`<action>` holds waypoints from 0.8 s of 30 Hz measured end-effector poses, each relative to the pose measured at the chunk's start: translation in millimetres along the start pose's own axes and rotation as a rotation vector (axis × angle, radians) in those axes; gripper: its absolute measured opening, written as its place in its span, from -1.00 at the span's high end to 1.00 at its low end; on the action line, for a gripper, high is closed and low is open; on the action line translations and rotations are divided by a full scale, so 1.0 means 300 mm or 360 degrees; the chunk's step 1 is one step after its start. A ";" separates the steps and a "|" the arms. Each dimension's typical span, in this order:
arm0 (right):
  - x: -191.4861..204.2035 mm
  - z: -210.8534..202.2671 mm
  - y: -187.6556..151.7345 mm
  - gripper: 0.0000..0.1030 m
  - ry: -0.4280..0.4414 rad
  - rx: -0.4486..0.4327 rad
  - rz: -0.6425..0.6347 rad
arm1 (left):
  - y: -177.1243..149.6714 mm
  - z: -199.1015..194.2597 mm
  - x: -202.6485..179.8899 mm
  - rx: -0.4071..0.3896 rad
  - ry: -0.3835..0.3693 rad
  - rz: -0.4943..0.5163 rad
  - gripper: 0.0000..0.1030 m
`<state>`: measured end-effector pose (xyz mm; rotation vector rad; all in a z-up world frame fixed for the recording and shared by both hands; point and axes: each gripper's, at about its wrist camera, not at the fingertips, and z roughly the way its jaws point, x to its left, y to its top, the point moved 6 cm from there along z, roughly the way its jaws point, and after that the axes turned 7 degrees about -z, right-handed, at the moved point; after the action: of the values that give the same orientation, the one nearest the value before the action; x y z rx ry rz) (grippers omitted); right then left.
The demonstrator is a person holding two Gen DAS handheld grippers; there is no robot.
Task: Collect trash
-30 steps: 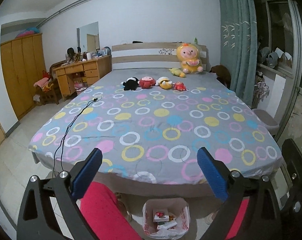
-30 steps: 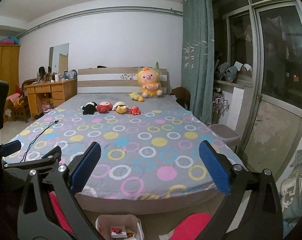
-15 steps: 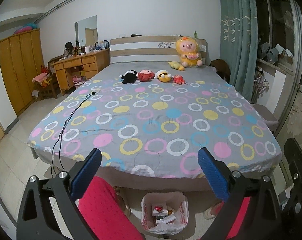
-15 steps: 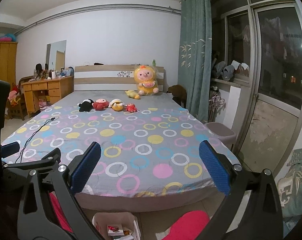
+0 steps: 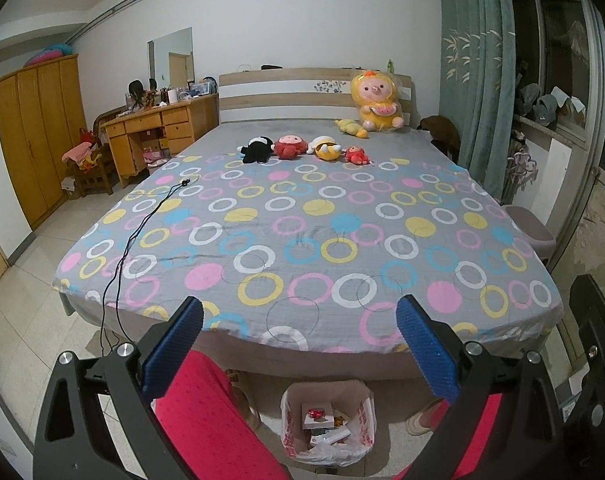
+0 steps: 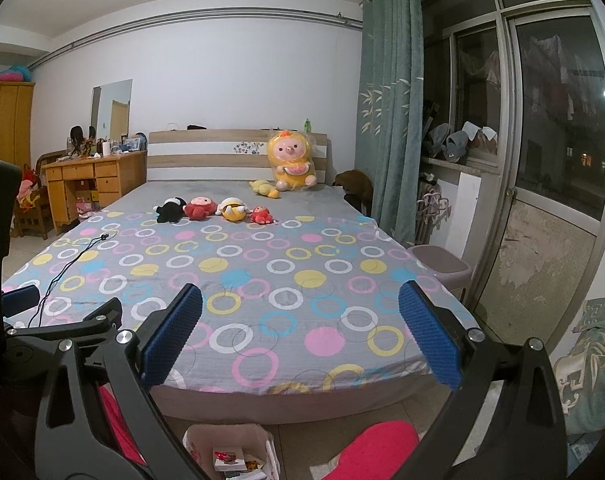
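Over the last second both cameras have risen and tipped slightly downward, so the bed (image 5: 302,240) fills more of the middle of each frame and the trash bin (image 5: 328,424) at the bottom centre of the left wrist view shows more of its contents; I judge that the person is surveying for leftover litter, and since the patterned cover looks free of it, collection seems close to finished. At far left of the left wrist view stand one wooden wardrobe (image 5: 34,140) and one desk (image 5: 158,132); one black cable (image 5: 142,224) trails across the bed's left side. The left gripper (image 5: 298,344) has its blue pads spread wide with nothing between them. Toward the upper middle lie four small plush toys (image 5: 302,148) in a row, then one small yellow one and one large yellow plush (image 5: 376,100) against the headboard. The bin, lined with one white bag, holds boxes and wrappers. In the right wrist view the right gripper (image 6: 300,332) is likewise wide apart and empty, with the bin at bottom centre, one curtain (image 6: 390,120) right of centre and one lidded container (image 6: 442,266) beside the bed.
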<state>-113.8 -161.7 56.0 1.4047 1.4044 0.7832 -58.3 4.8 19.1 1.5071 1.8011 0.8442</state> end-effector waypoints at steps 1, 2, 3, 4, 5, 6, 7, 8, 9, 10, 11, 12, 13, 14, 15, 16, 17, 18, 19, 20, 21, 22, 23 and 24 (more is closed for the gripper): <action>-0.001 0.000 0.000 -0.87 0.0000 0.0000 0.0000 | 0.000 0.000 0.000 0.0001 0.0003 0.0003 -0.84; 0.000 0.000 0.001 -0.87 0.0000 0.0000 0.0000 | -0.001 0.000 0.000 -0.0001 0.0004 0.0003 -0.84; 0.000 0.002 0.002 -0.87 0.0000 0.0002 0.0001 | -0.002 -0.002 0.002 -0.0001 0.0003 0.0003 -0.84; -0.001 0.001 0.001 -0.87 0.0001 0.0000 0.0001 | -0.001 -0.002 0.001 0.0000 0.0002 0.0003 -0.84; -0.002 0.001 0.002 -0.87 0.0001 -0.0001 0.0000 | -0.001 0.000 0.000 -0.0001 0.0002 0.0004 -0.84; -0.001 0.001 0.002 -0.87 0.0000 -0.0001 0.0000 | -0.001 -0.002 0.001 -0.0003 0.0003 0.0004 -0.84; -0.002 0.001 0.002 -0.87 -0.0001 -0.0001 0.0000 | -0.001 -0.002 0.001 -0.0005 0.0003 0.0005 -0.84; -0.002 0.001 0.002 -0.87 -0.0001 -0.0001 0.0000 | -0.001 0.000 0.000 -0.0002 0.0003 0.0003 -0.84; -0.001 0.002 0.002 -0.87 -0.0001 -0.0001 -0.0002 | -0.001 -0.001 0.001 -0.0001 0.0004 0.0003 -0.84; -0.002 0.001 0.001 -0.87 0.0001 0.0000 -0.0001 | -0.001 -0.001 0.001 0.0000 0.0003 0.0003 -0.84; -0.001 0.002 0.001 -0.87 0.0002 0.0001 -0.0001 | 0.000 0.000 0.001 0.0000 0.0001 0.0003 -0.84; -0.001 0.001 0.001 -0.87 0.0000 0.0000 0.0000 | 0.000 -0.001 0.001 0.0002 0.0001 0.0004 -0.84; 0.000 0.001 0.001 -0.87 -0.0001 0.0000 0.0001 | 0.000 -0.001 0.001 0.0003 0.0001 0.0006 -0.84; -0.001 0.001 0.001 -0.87 0.0000 0.0000 0.0001 | -0.001 0.000 0.000 0.0000 0.0001 0.0005 -0.84; -0.001 0.001 0.001 -0.87 0.0001 0.0000 0.0001 | 0.000 0.000 0.000 -0.0001 0.0002 0.0004 -0.84; -0.001 0.001 0.001 -0.87 0.0003 0.0000 0.0002 | 0.000 -0.003 0.001 -0.0003 0.0003 0.0003 -0.84; -0.002 0.001 0.001 -0.87 0.0001 -0.0001 0.0000 | 0.001 -0.001 0.001 -0.0002 0.0001 0.0004 -0.84; -0.001 0.001 0.002 -0.87 0.0000 -0.0002 0.0000 | 0.001 0.001 0.001 0.0001 -0.0002 0.0006 -0.84; -0.002 0.001 0.002 -0.87 -0.0001 -0.0001 -0.0001 | 0.001 -0.001 0.002 0.0002 -0.0003 0.0006 -0.84; -0.002 0.001 0.002 -0.87 -0.0001 -0.0002 0.0000 | 0.001 0.000 0.002 0.0001 -0.0004 0.0006 -0.84; -0.001 0.001 0.002 -0.87 0.0000 -0.0001 0.0000 | 0.001 0.001 0.001 0.0000 -0.0002 0.0006 -0.84; -0.001 0.001 0.001 -0.87 0.0000 0.0001 0.0001 | 0.001 0.000 0.002 0.0000 -0.0002 0.0007 -0.84; -0.001 0.001 0.001 -0.87 0.0001 0.0000 0.0001 | 0.001 0.000 0.002 0.0001 -0.0003 0.0009 -0.84; 0.000 0.002 0.001 -0.87 0.0002 0.0001 0.0002 | 0.001 0.001 0.002 0.0002 -0.0002 0.0009 -0.84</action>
<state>-113.2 -161.7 56.0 1.4059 1.4053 0.7844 -58.0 5.4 19.1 1.5139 1.7974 0.8446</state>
